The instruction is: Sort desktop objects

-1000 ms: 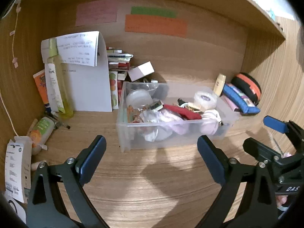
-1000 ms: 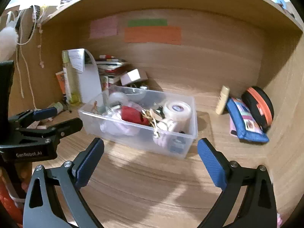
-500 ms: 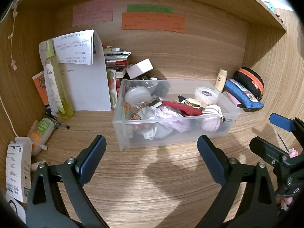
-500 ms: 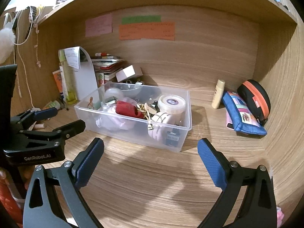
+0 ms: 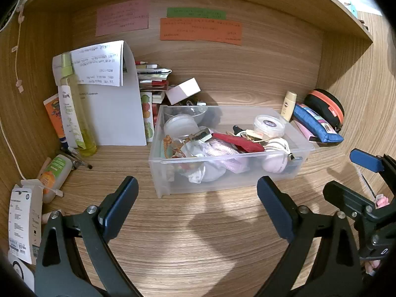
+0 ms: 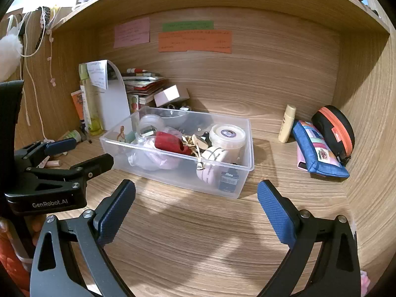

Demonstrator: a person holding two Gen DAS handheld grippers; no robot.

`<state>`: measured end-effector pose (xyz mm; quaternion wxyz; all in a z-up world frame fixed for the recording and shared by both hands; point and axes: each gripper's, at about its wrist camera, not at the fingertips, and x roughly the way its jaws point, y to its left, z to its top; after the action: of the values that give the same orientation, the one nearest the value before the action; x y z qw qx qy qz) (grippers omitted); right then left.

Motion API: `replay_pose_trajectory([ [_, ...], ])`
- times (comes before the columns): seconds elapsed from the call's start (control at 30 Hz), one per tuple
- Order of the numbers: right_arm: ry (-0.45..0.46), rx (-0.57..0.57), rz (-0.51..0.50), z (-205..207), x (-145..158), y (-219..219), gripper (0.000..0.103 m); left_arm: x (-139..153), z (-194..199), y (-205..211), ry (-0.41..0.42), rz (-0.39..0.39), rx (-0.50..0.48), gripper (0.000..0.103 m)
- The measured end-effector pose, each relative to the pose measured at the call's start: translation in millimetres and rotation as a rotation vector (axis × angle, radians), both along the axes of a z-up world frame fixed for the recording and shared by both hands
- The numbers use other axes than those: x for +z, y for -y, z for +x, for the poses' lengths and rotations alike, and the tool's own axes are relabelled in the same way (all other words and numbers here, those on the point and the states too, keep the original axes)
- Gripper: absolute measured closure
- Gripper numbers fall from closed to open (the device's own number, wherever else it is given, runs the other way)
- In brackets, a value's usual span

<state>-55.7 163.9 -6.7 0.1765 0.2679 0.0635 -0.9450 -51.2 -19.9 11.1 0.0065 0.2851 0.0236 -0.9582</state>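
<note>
A clear plastic bin [image 5: 173, 185] [image 6: 243, 146] full of small items stands on the wooden desk in a cubby. Inside lie a red pouch [image 5: 237, 142] [image 6: 168, 142], a round lidded tub [image 5: 269, 125] [image 6: 227, 133], white and pink cloth and a rolled band. My left gripper [image 5: 198, 208] hovers open in front of the bin's near wall, holding nothing. To its right my right gripper [image 6: 196, 208] is open too, short of the bin's near corner; its fingers [image 5: 366, 159] show at the right edge of the left wrist view.
A tall yellow bottle [image 5: 71, 109], curled paper [image 5: 111, 104], stacked books and a white box [image 5: 184, 90] crowd the back left. A small green bottle [image 5: 53, 173] and a tag lie at the left. A cream tube [image 6: 287, 123], blue pouch [image 6: 316, 151] and black-orange case [image 6: 334, 128] sit at the right.
Both grippers have pulled back a little from the bin and lifted slightly, so the bin looks smaller and lower. Both stay open. Nothing on the desk has moved.
</note>
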Motion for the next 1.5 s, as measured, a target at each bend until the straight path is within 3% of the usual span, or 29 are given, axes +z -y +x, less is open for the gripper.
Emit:
replay_pose_trajectory([
  [1.5,0.006,0.023,-0.012,2.2,1.7,-1.7,0.005,4.9,0.1,0.6,-0.006,0.03,-0.033,0.005],
])
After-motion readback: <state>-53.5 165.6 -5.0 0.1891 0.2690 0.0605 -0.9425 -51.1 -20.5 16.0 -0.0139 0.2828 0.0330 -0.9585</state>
